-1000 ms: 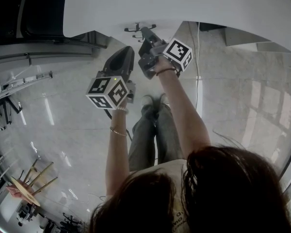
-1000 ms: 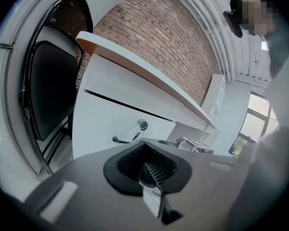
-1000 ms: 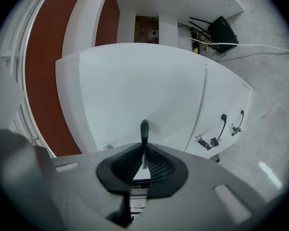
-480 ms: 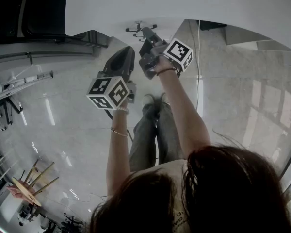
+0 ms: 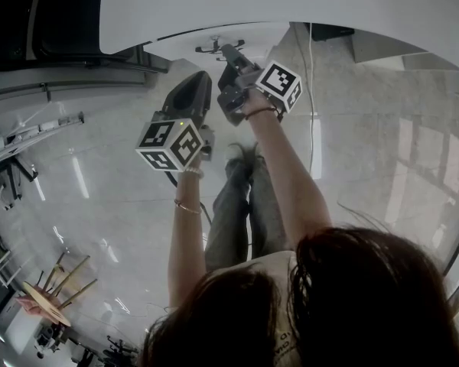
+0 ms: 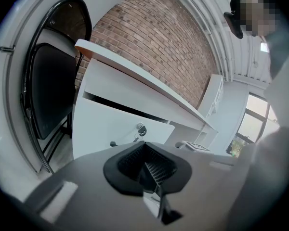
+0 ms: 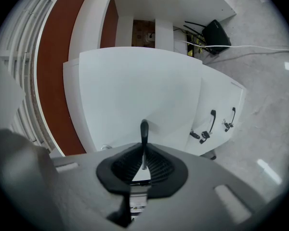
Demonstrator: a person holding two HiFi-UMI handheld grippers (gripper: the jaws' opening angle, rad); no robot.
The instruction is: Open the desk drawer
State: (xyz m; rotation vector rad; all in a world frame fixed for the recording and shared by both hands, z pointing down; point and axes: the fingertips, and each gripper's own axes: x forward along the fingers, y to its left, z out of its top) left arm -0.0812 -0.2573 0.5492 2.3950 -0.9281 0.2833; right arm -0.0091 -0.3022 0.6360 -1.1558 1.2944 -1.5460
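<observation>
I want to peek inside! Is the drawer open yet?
Not quite. Done: the right gripper is clamped on the black drawer handle. In hand: a thin dark gap shows above the drawer front, under the desk top, so it seems barely out. Left: pulling it properly open. The left gripper is shut, holding nothing.

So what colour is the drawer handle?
The handle is black; it shows best in the right gripper view.
</observation>
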